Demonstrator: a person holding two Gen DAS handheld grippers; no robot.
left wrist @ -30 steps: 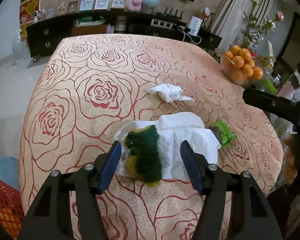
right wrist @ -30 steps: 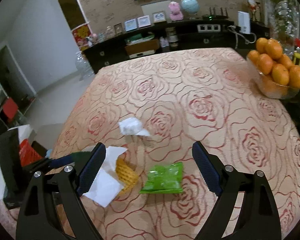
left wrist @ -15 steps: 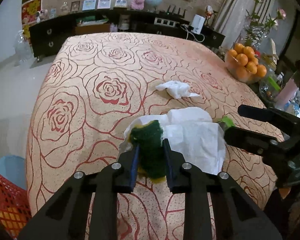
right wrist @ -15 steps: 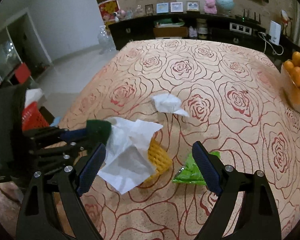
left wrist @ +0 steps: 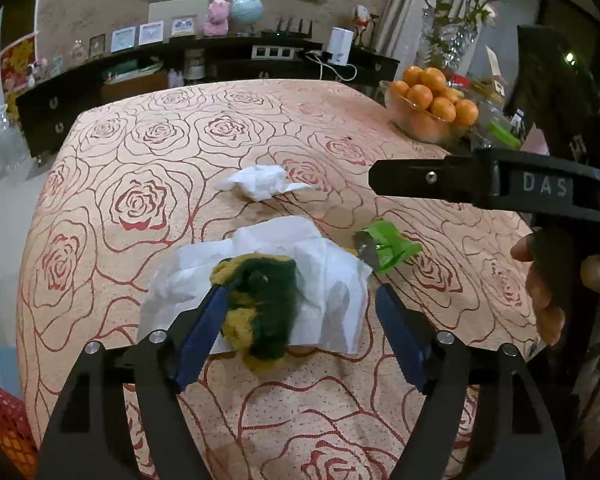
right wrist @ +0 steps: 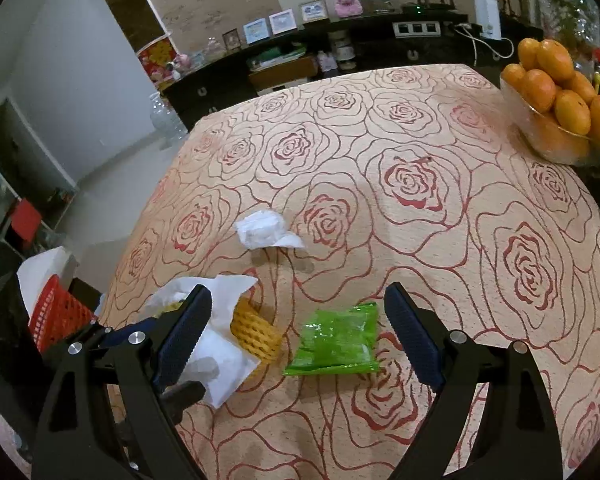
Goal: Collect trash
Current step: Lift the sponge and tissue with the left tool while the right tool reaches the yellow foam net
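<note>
Red basket: lower left, mostly hidden behind gripper.
Yellow net: left part under napkin.
Orange bowl: cut by right edge.

Bare counter wide open beyond crumpled tissue, orange bowl blocking far right edge, red basket beside left edge

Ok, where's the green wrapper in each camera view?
Left wrist: green wrapper sits right of centre, just beyond the flat white tissue's right edge.
Right wrist: green wrapper lies low centre, between the right claw's fingers.
Shared landmark: crumpled tissue farther up the table.
</note>
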